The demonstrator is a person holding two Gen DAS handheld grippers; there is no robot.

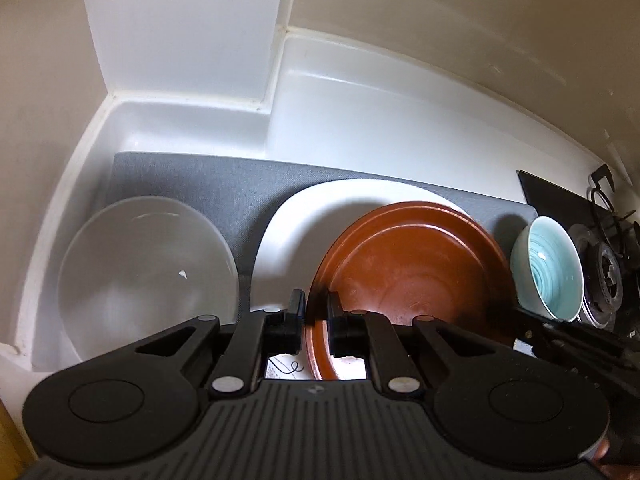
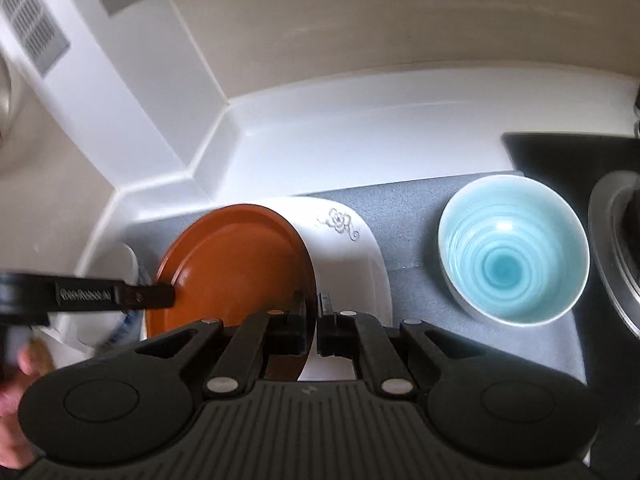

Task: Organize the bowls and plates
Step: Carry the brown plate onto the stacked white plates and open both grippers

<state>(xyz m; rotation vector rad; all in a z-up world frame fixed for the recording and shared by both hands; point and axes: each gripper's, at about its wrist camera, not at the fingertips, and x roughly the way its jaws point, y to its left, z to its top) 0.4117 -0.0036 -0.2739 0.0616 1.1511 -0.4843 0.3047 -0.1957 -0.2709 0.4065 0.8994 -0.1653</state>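
Note:
A brown plate [image 1: 416, 264] is held over a white square plate [image 1: 304, 224] on a grey mat [image 1: 208, 184]. My left gripper [image 1: 316, 312] is shut on the brown plate's left rim. My right gripper [image 2: 313, 312] is shut on the brown plate's [image 2: 236, 260] right rim, above the white plate [image 2: 348, 256] with its scroll mark. The left gripper also shows from the side in the right wrist view [image 2: 160, 295]. A clear glass bowl [image 1: 148, 272] stands left of the plates. A light blue bowl [image 2: 514, 248] stands right of them and also shows in the left wrist view [image 1: 550, 268].
The mat lies on a white counter [image 2: 360, 136] in a corner with beige walls. A gas stove burner [image 1: 604, 272] and black hob sit at the far right. A white column [image 1: 180, 28] stands at the back.

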